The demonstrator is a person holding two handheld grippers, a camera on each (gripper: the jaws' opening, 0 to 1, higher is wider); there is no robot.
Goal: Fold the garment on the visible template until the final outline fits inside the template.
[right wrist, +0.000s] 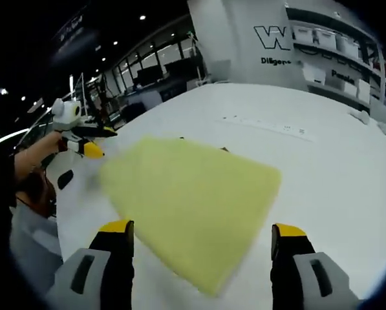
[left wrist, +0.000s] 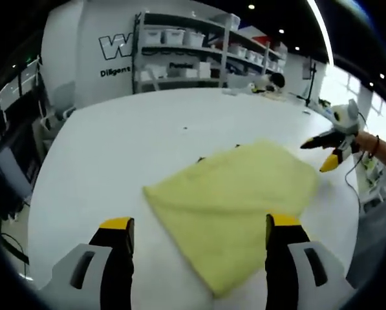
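Note:
A pale yellow garment [left wrist: 238, 206] lies folded flat on the white table [left wrist: 115, 142]. Small dark marks [left wrist: 201, 159] peek out at its far edge. My left gripper [left wrist: 199, 226] hovers open over the garment's near side, with its jaws wide apart and holding nothing. The right gripper [left wrist: 328, 152], held in a hand, floats past the garment's right corner. In the right gripper view the same garment [right wrist: 193, 200] spreads ahead of my open right gripper [right wrist: 202, 229], which is empty. The left gripper [right wrist: 83, 139] hangs beyond the cloth's left corner.
Metal shelves with white bins [left wrist: 180, 39] stand behind the table against a lettered wall. A long pale strip [right wrist: 270, 126] lies on the table beyond the garment. Small objects [left wrist: 267, 82] sit at the table's far edge. A person's arm [right wrist: 24, 168] is at the left.

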